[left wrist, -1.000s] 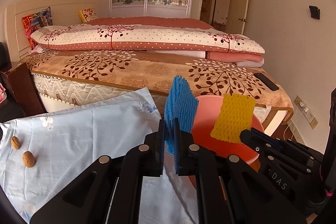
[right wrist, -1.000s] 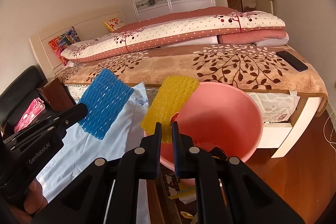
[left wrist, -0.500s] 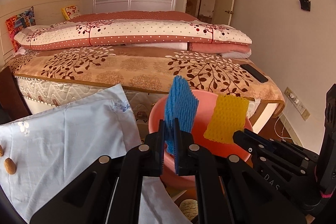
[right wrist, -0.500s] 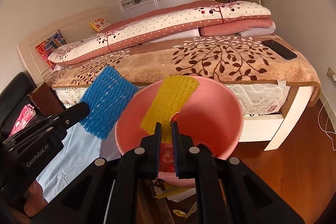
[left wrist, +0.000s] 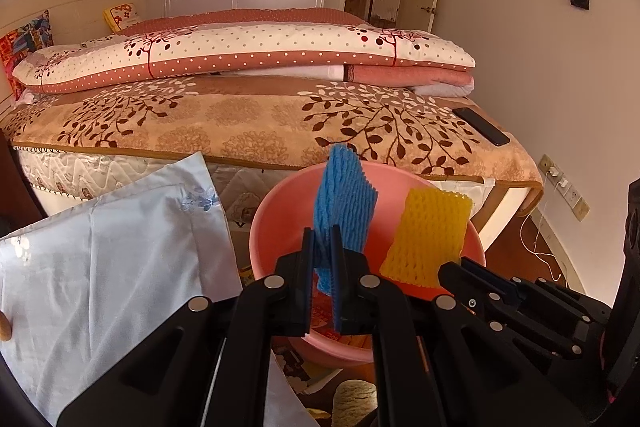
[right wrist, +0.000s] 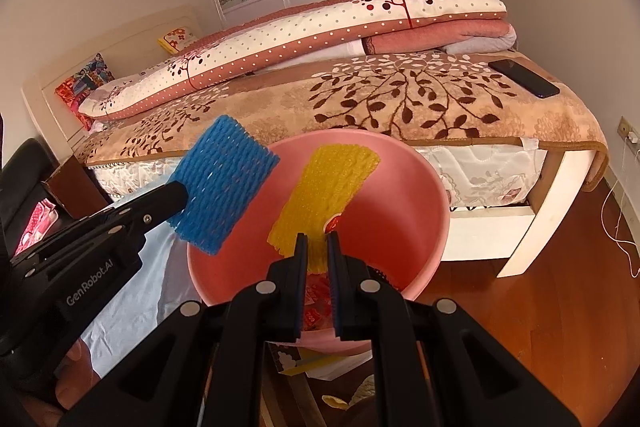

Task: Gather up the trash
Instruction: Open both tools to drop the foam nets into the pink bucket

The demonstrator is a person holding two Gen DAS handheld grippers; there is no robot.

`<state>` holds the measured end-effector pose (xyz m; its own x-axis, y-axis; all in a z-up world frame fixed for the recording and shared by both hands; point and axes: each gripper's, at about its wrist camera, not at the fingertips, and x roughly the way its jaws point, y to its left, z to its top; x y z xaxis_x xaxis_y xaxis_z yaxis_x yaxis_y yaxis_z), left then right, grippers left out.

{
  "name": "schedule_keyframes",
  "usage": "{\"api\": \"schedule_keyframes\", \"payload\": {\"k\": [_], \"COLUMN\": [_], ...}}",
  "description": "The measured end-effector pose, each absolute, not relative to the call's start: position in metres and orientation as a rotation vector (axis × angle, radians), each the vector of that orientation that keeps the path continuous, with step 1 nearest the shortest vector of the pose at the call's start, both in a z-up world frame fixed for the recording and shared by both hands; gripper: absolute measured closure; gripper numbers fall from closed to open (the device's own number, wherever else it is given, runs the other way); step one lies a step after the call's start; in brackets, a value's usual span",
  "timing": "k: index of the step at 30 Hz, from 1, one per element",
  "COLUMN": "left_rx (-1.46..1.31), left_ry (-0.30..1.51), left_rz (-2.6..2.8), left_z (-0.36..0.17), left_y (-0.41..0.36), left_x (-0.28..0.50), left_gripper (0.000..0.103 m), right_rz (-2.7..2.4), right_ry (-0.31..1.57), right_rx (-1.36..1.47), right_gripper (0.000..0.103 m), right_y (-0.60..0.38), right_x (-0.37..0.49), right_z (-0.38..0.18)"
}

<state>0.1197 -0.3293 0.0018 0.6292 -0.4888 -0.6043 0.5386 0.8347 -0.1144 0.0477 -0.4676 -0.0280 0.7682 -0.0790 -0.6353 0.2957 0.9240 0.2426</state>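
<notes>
The left hand-held gripper (left wrist: 323,239), marked "GenRobot.AI", pinches a blue foam net (left wrist: 344,203); the right hand-held gripper (right wrist: 317,247) pinches a yellow foam net (right wrist: 324,191), both above the pink basin (right wrist: 424,227) near the bed (right wrist: 400,99).

Bed (left wrist: 248,131); phone (right wrist: 524,78) atop; possibly nut (left wrist: 4,325).

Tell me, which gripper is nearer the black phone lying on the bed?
Right. The right gripper is on the phone's side of the pink basin; the left gripper is farther off.
</notes>
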Motion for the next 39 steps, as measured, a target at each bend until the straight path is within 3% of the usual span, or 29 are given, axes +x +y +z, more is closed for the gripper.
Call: {"api": "schedule_keyframes", "payload": {"k": [3,5,7,8,18,23,35,39], "left_rx": [0.088,0.090,0.082,0.082,0.055,-0.007,-0.047,-0.060], "left_ry": [0.691,0.707,0.705,0.701,0.751,0.782,0.801,0.808], "left_rz": [-0.599,-0.605,-0.607,-0.609,-0.642,-0.688,-0.777,-0.816], "left_z": [-0.001,-0.004,-0.005,-0.005,-0.005,-0.003,0.005,0.009], "left_y": [-0.333,-0.334,-0.334,-0.334,-0.335,-0.328,-0.316,-0.309], "left_x": [0.123,0.124,0.124,0.123,0.132,0.137,0.131,0.127], "left_gripper": [0.095,0.082,0.062,0.061,0.059,0.059,0.059,0.059], "right_rz": [-0.210,-0.213,-0.214,-0.215,-0.213,-0.205,-0.192,-0.177], "right_ry": [0.670,0.671,0.674,0.675,0.693,0.707,0.693,0.678], "right_rx": [0.343,0.344,0.347,0.348,0.348,0.337,0.344,0.344], "right_gripper": [0.093,0.093,0.093,0.093,0.093,0.080,0.079,0.068], "right_y": [-0.469,-0.470,-0.471,-0.471,-0.473,-0.471,-0.466,-0.461], "right_x": [0.049,0.050,0.051,0.051,0.058,0.060,0.054,0.048], "right_z": [-0.029,-0.031,-0.031,-0.032,-0.034,-0.034,-0.027,-0.023]}}
